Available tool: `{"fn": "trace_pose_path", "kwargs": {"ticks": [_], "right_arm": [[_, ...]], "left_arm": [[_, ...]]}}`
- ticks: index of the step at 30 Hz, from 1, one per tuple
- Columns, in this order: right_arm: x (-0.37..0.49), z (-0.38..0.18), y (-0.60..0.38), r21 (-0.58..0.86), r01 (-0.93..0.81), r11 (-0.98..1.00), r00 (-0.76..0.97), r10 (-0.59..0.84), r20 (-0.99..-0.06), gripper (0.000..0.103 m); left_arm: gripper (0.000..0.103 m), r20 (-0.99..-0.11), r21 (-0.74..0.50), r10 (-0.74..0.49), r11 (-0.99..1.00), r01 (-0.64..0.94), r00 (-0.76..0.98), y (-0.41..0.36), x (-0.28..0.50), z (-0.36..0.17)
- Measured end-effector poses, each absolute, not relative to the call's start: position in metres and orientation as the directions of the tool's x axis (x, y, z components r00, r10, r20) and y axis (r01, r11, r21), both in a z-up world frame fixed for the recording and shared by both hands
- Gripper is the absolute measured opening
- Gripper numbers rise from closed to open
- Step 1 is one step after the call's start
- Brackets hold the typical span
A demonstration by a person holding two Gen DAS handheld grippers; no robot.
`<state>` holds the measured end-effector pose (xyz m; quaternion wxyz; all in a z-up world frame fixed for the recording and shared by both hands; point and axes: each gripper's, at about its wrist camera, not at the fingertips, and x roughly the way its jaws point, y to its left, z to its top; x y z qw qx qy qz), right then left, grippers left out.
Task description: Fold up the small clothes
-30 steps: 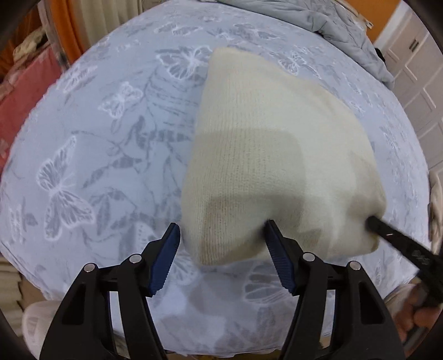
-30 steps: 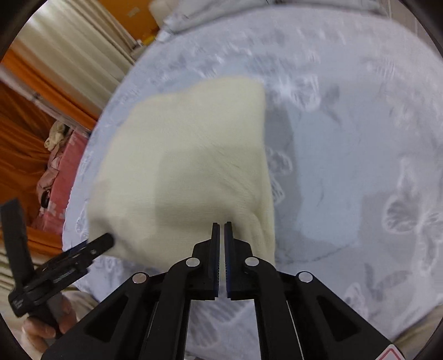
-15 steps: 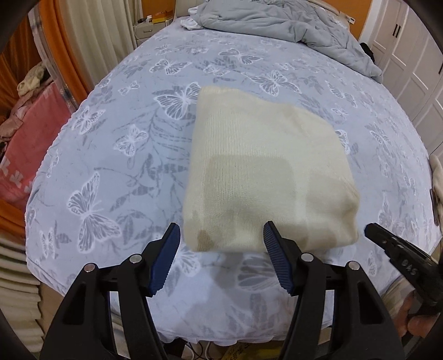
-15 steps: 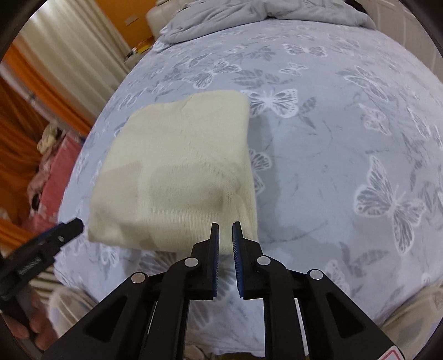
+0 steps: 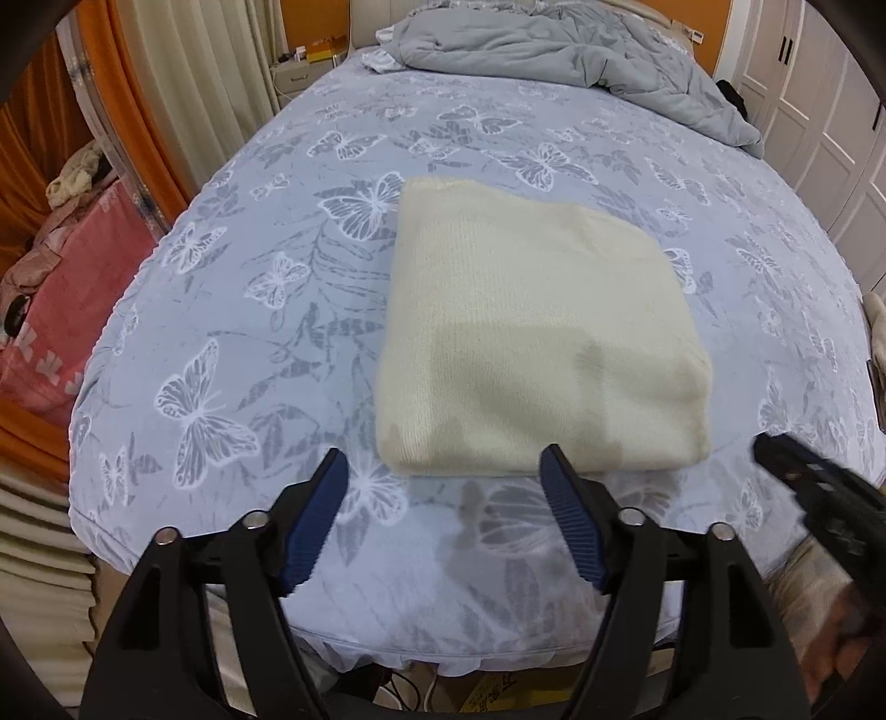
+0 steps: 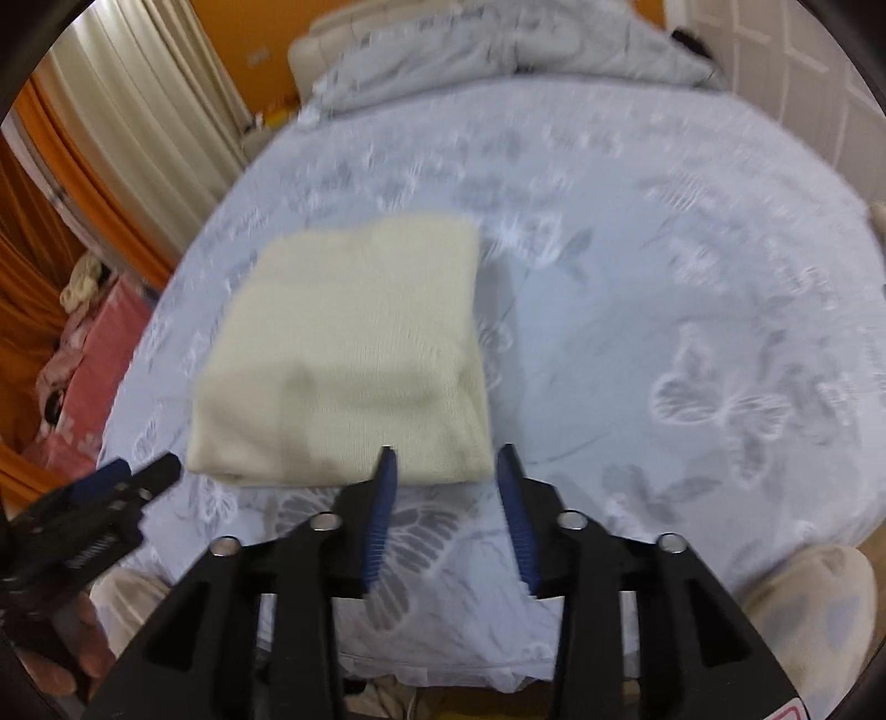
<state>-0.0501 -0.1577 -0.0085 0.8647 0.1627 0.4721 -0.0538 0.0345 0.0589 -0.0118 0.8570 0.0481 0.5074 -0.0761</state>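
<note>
A cream knitted garment [image 5: 531, 332] lies folded into a neat rectangle on the bed's blue butterfly sheet [image 5: 266, 310]. It also shows in the right wrist view [image 6: 349, 354], which is blurred. My left gripper [image 5: 443, 459] is open and empty, held back just short of the garment's near edge. My right gripper [image 6: 446, 459] is open and empty, just short of the garment's near right corner. Each gripper shows at the edge of the other's view, the right one [image 5: 808, 487] and the left one [image 6: 99, 498].
A crumpled grey duvet [image 5: 581, 50] lies at the far end of the bed. Pink bedding [image 5: 61, 310] and orange curtains [image 5: 33, 122] are to the left. White wardrobe doors [image 5: 819, 99] stand on the right. The bed's near edge [image 5: 443, 659] is right below the grippers.
Both grippers have pulled back from the folded garment toward the bed's near edge. The right gripper, shut on the garment's edge a second ago, has let go and opened.
</note>
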Motion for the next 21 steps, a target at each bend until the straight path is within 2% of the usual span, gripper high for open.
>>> {"fn": "trace_pose_path", "kwargs": {"ticks": [2,3,5,9,14,21], "right_arm": [[-0.062,-0.001,-0.157,0.214,0.257,0.942,0.577,0.028,-0.816,0.046],[-0.07,0.0,-0.156,0.206,0.271,0.94,0.588,0.008,-0.809,0.054],[-0.081,-0.003,-0.16,0.201,0.304,0.931,0.6,-0.023,-0.8,0.064],[-0.102,-0.017,-0.163,0.195,0.358,0.913,0.587,-0.058,-0.808,0.071],[-0.115,-0.035,-0.155,0.141,0.338,0.931,0.588,-0.092,-0.804,0.075],[-0.123,-0.053,-0.147,0.113,0.308,0.945,0.588,-0.096,-0.803,0.076]], "left_arm": [[0.079,-0.868,-0.001,-0.092,0.983,0.183,0.487,0.057,0.026,-0.01],[0.085,-0.865,-0.004,-0.094,0.983,0.181,0.492,0.057,0.023,-0.01],[0.089,-0.853,-0.01,-0.094,0.986,0.164,0.513,0.058,0.013,-0.011],[0.093,-0.838,-0.008,-0.08,0.991,0.134,0.54,0.058,-0.002,-0.014],[0.093,-0.801,0.029,-0.039,0.994,0.103,0.597,0.056,-0.021,-0.027],[0.093,-0.807,0.071,-0.006,0.992,0.108,0.59,0.049,-0.037,-0.057]]}}
